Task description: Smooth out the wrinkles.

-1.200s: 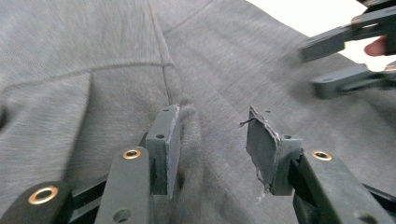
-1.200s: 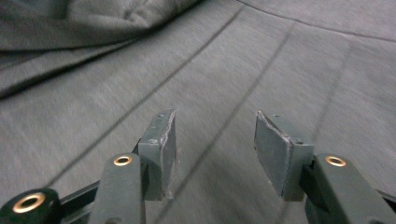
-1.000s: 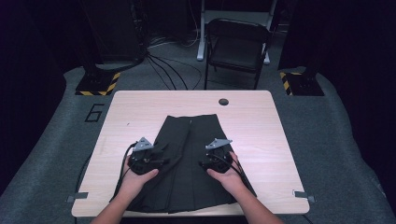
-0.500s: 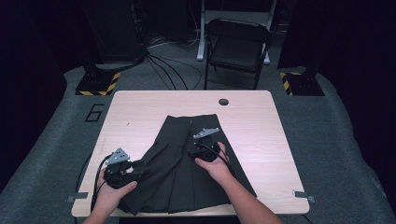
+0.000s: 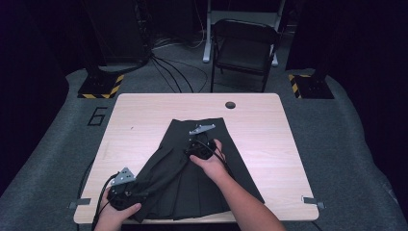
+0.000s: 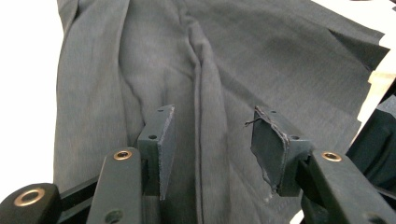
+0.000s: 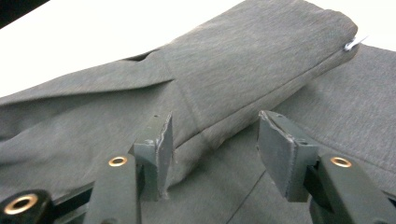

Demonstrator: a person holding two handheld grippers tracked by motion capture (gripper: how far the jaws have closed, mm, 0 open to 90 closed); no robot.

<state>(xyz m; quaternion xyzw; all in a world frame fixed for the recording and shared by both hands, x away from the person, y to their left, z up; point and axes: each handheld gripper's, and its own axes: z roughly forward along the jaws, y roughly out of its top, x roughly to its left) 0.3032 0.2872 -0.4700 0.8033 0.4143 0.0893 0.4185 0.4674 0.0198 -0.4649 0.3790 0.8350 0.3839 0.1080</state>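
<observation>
**One dark skirt, two grippers, one wooden table**

Near edge: one left gripper sits at the table's front-left corner, over the skirt's lower left hem. In the left gripper view the two jaws stand about half open with a fold ridge of the skirt running between them; the pads do not press it, nothing is held.

Mid table: one right gripper held by one hand, over the skirt's upper middle, near the waistband. In the right gripper view its jaws are about half open and have just been opening; a folded-over flap of cloth lies between them, pads clear of it, no grip.

The skirt: one, dark grey, pleated, spread flat on the middle of the table, waist at the far end, hem at the near edge, left side bunched toward the left gripper.

Surface: one light wooden table with one round hole near its far edge.

Room, far: grey carpet, a number 6 marked on the floor, one black folding chair, two yellow-black striped stand bases, cables, dark surroundings.
</observation>
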